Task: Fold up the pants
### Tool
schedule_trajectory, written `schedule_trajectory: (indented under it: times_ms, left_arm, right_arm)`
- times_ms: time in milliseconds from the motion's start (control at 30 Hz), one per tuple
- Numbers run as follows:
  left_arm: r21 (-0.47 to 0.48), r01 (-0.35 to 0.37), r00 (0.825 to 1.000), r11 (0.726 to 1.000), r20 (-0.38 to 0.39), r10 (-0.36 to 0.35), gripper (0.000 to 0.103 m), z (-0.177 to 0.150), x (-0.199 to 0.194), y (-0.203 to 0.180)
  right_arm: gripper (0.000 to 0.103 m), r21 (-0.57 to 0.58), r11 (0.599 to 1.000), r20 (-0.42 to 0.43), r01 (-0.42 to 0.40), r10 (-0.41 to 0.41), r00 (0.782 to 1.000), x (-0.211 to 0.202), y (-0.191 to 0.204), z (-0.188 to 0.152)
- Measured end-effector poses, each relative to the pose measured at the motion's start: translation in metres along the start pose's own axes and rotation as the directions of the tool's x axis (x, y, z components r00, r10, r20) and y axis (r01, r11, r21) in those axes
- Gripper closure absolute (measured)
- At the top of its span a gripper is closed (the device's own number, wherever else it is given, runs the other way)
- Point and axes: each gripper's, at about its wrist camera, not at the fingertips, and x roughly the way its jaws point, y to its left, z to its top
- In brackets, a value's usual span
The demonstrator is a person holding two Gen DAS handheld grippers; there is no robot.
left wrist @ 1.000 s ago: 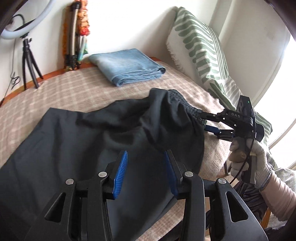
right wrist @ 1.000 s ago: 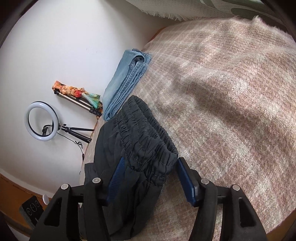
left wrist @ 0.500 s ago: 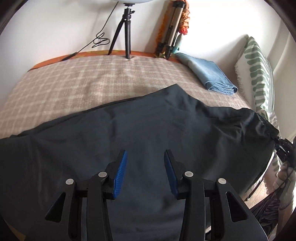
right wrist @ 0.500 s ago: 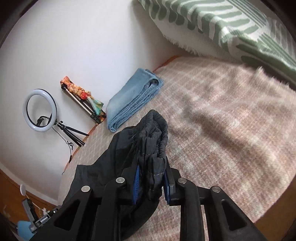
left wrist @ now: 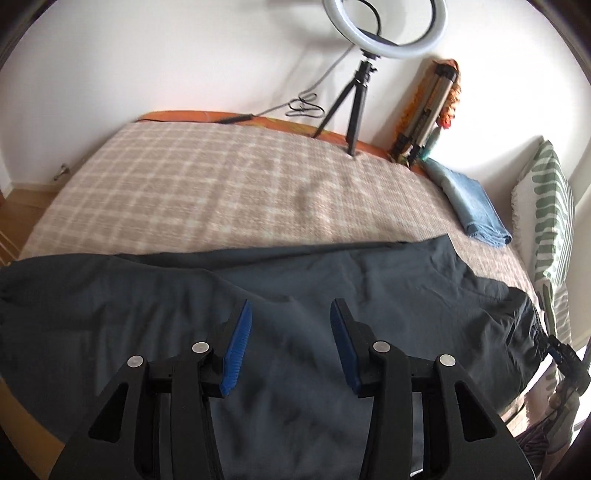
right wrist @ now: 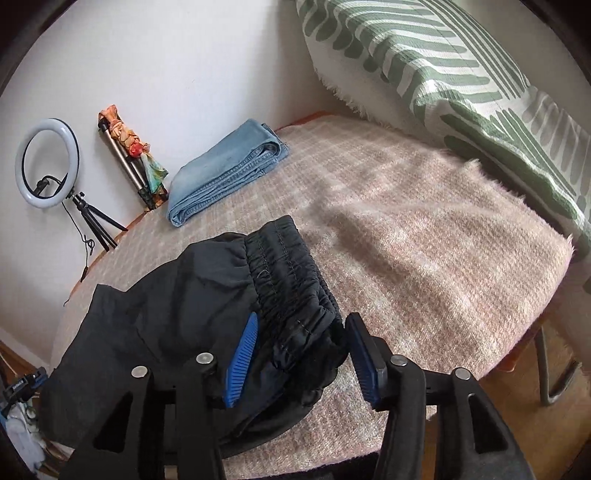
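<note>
Both fingers released: left gripper point(left wrist: 291, 343) empty over black pants point(left wrist: 295, 288), right gripper point(right wrist: 301, 354) just opened round waistband point(right wrist: 291, 280).

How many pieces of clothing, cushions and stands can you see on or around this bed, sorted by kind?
Trousers: 2, the black pants and the folded jeans
Cushions: 1, the green striped pillow
Stands: 2, the ring light on its tripod and a folded tripod
Total: 5

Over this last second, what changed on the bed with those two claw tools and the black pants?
The right gripper clamped the black pants' elastic waistband, then its jaws have just been opening; the waistband now lies loose between them. The left gripper, open and holding nothing, swept sideways along the pants, which went from bunched to spread flat. The folded jeans and pillow stayed put.
</note>
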Motion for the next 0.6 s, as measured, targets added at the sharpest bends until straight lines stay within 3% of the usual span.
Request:
schedule_trajectory:
  times_ms: [167, 300, 433, 600]
  left_arm:
    - [-0.095, -0.055, 0.994, 0.994, 0.087, 0.063, 0.057, 0.032, -0.054, 0.071]
    - [-0.184, -0.126, 0.978, 0.975, 0.141, 0.153, 0.052, 0.045, -0.097, 0.135]
    - [-0.272, -0.216, 0.956, 0.938, 0.137, 0.260, 0.052, 0.030, -0.119, 0.197]
    - [-0.401, -0.249, 0.947, 0.882, 0.088, 0.307, 0.052, -0.011, -0.123, 0.265]
  right_arm:
    - [0.037, -0.087, 0.996, 0.069, 0.034, -0.028, 0.997, -0.021, 0.030, 0.012]
    - [0.031, -0.106, 0.991, 0.049, -0.079, 0.085, 0.995, -0.026, 0.054, 0.020]
    - [0.031, -0.191, 0.968, 0.020, -0.161, 0.168, 0.986, -0.025, 0.099, 0.022]
    - [0.031, -0.316, 0.911, -0.036, -0.264, 0.267, 0.963, -0.017, 0.167, 0.021]
